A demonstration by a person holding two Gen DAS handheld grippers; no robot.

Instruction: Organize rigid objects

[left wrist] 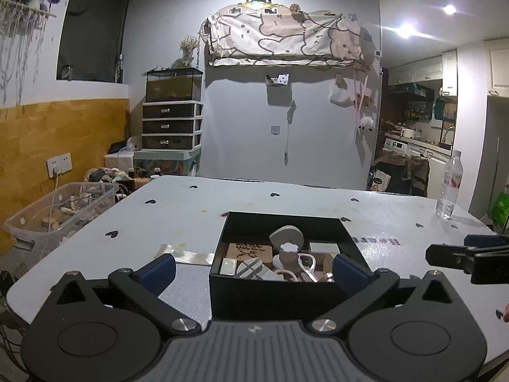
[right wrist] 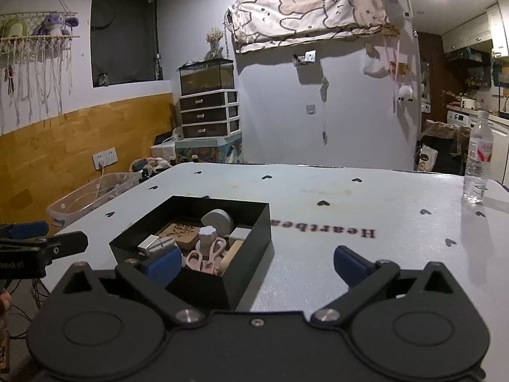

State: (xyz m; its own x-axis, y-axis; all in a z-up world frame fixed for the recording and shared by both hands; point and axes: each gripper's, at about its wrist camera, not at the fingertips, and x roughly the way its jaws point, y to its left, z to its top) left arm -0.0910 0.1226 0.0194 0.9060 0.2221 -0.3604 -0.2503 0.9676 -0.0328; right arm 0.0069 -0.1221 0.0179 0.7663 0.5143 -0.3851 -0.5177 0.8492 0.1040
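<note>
Rigid objects (left wrist: 280, 258) are gathered inside a black open-topped box (left wrist: 276, 296) that stands on the white surface (left wrist: 191, 216): a grey rounded block, a cork-coloured square, a white flower-shaped piece and pink scissors (right wrist: 206, 256) can be told apart; the smaller pieces are too dim to name. Nothing loose is seen on the surface outside the box, so the sorting is judged close to done.

From the left tool (left wrist: 253, 269) the box lies straight ahead and just in front, its near wall framed between the two blue fingers. From the right tool (right wrist: 256, 265) the box lies ahead and to the left, one finger overlapping its near corner in that view; the left hand is therefore judged the nearer. Both tools are seen with fingers spread wide apart and nothing held between them.

The surface is printed with small black hearts and lettering. A clear water bottle (right wrist: 477, 159) stands near its far right edge. A clear plastic bin (left wrist: 60, 213) sits beside the surface on the left, below a wood-panelled wall. A drawer unit with a glass tank on top is set against the back wall.
</note>
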